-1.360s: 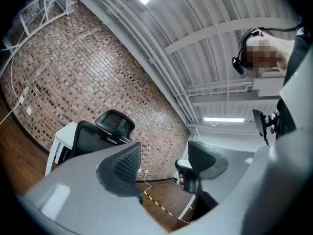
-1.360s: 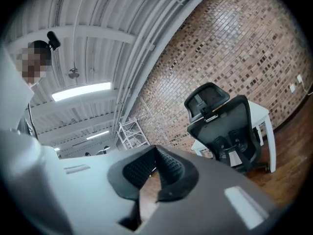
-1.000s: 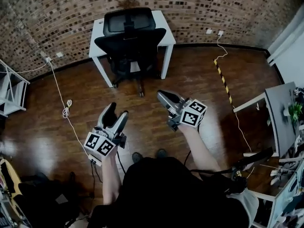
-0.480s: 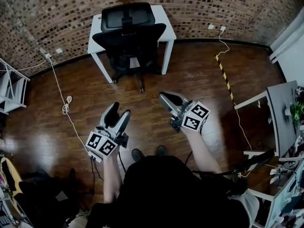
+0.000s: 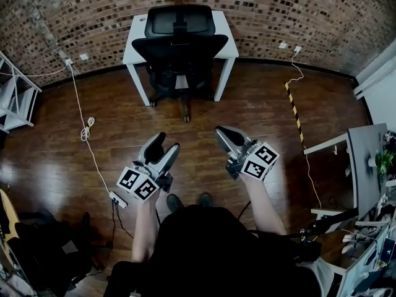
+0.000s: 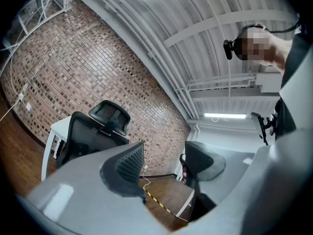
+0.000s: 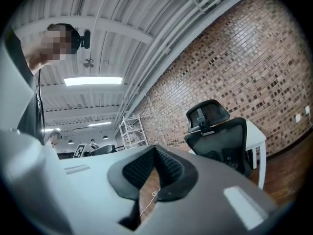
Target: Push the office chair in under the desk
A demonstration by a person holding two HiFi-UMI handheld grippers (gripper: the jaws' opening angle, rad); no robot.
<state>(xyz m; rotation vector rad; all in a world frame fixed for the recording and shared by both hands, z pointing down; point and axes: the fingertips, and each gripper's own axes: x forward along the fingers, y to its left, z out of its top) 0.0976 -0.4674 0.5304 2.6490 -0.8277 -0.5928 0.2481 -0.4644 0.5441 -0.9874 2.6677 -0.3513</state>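
The black office chair [image 5: 179, 48] stands against the brick wall with its seat tucked between the legs of the white desk [image 5: 137, 34]. Both grippers hover over the wooden floor about a metre short of it and touch nothing. My left gripper [image 5: 166, 145] points at the chair with a plain gap between its fingers. My right gripper [image 5: 221, 132] has its tips pressed together on nothing. From the left gripper view, the chair [image 6: 93, 136] shows beyond the parted left gripper [image 6: 164, 163]. From the right gripper view, the chair [image 7: 220, 136] and desk [image 7: 257, 131] show past the closed right gripper [image 7: 155, 168].
A white cable [image 5: 83, 129] runs across the floor on the left to a power strip [image 5: 117, 200]. A yellow-black striped strip [image 5: 292, 107] lies on the right. A white shelf [image 5: 12, 104] stands at far left, and a grey desk [image 5: 365, 159] at far right.
Both grippers have drifted slightly right and lower in the head view as the camera shifted. The chair stays at the desk. The right jaws remain closed.
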